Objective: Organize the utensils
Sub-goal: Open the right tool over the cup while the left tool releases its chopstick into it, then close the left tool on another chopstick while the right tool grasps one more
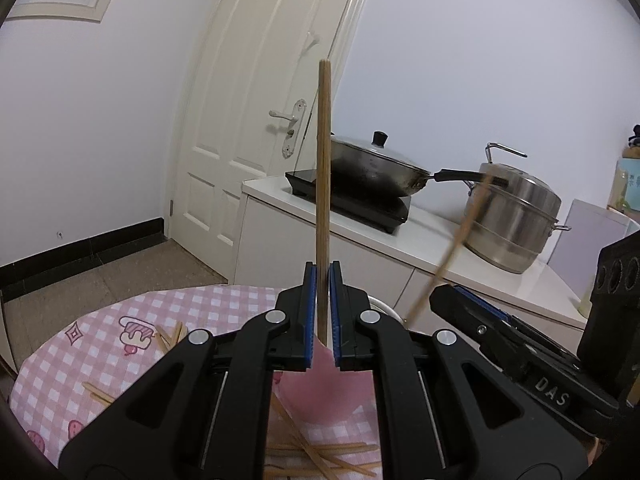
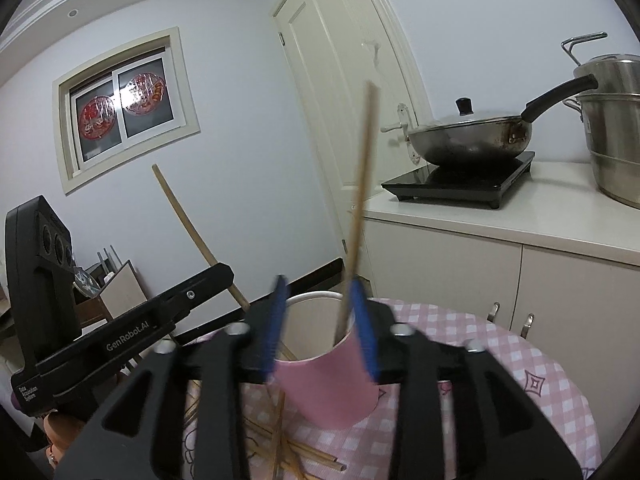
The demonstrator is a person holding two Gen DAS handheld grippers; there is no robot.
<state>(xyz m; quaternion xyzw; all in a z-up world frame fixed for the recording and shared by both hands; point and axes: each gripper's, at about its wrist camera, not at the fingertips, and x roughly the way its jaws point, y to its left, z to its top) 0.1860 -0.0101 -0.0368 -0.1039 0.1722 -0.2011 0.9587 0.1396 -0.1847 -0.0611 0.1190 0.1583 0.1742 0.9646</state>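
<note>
A: State of both grippers?

B: The left gripper [image 1: 323, 312] is clamped on one chopstick [image 1: 323, 184], held upright above the pink cup [image 2: 326, 384]. The right gripper [image 2: 320, 328] has its jaws apart; its blurred chopstick [image 2: 358, 216] stands between them with the lower end inside the cup, apparently released.

A: Procedure for the left chopstick?

B: Centre the tip over the cup mouth, lower it inside the rim, then release. Avoid knocking the cup. Loose chopsticks [image 2: 296, 452] remain on the checked tablecloth [image 2: 520, 360].

Both wrist views closely overlook pink cup [image 1: 320, 396].
</note>
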